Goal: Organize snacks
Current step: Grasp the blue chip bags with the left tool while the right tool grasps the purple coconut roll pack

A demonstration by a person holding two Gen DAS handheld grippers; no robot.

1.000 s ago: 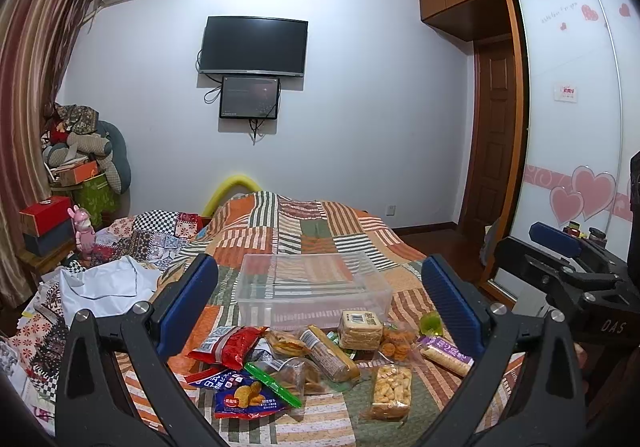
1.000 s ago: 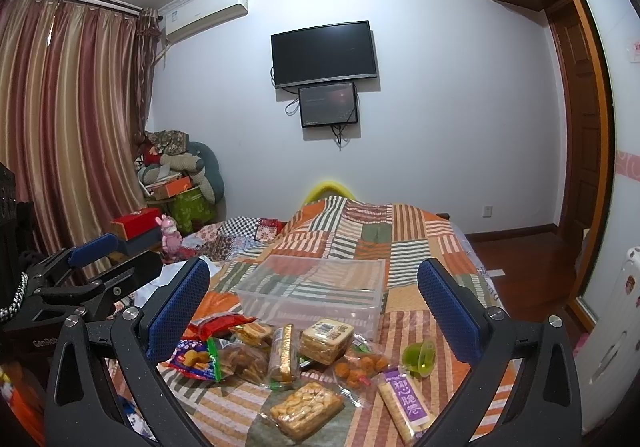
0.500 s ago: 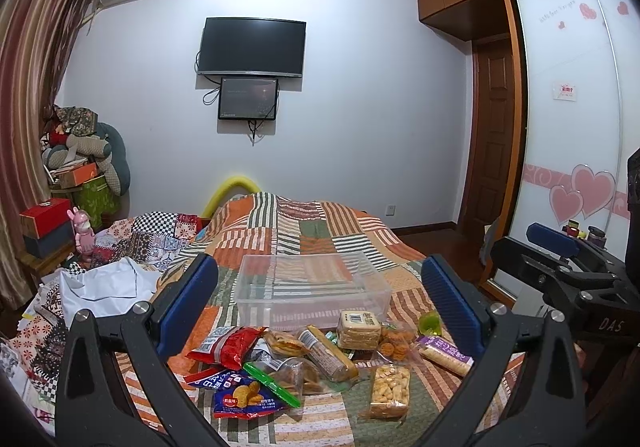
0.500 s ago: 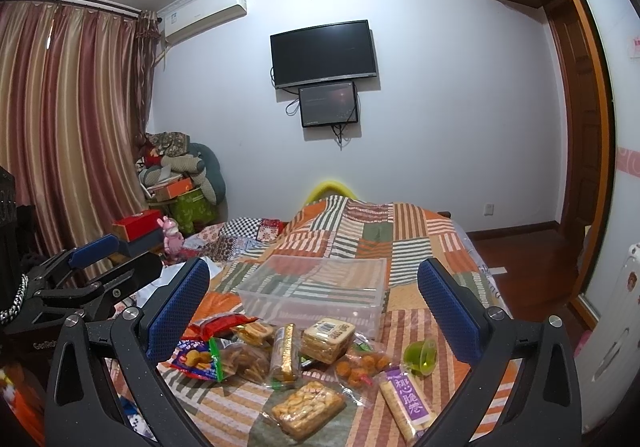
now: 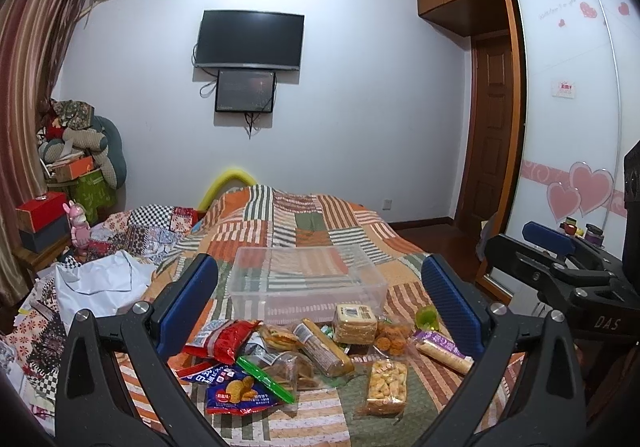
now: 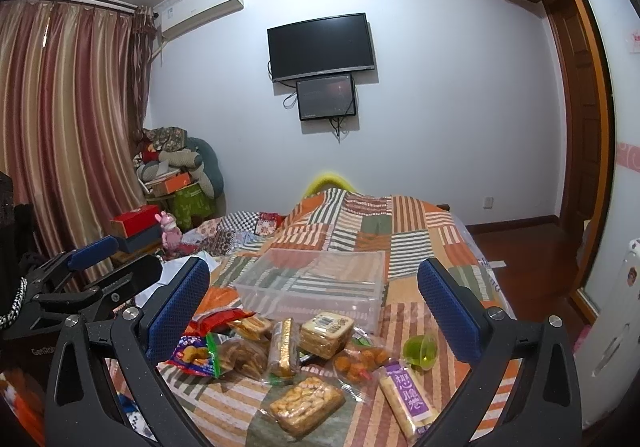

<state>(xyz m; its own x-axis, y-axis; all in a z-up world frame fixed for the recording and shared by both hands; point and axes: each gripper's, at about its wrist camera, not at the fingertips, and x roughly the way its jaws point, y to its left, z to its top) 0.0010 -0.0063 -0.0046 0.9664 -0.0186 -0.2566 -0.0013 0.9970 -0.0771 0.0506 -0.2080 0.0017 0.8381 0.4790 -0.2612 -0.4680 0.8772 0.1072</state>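
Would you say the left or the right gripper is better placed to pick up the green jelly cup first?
Right, probably. The green jelly cup lies just inside the open right gripper near its right finger, while it sits at the far right edge of the left gripper.

bin (image 5: 306, 279): top open, nothing over it
snacks (image 5: 320, 347): crowd quilt (image 5: 308, 219) just before bin
quilt behind bin: bare

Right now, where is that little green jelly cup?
The green jelly cup sits on the patchwork quilt at the right end of the snack pile, just beyond the purple-wrapped bar and beside the bag of orange balls.
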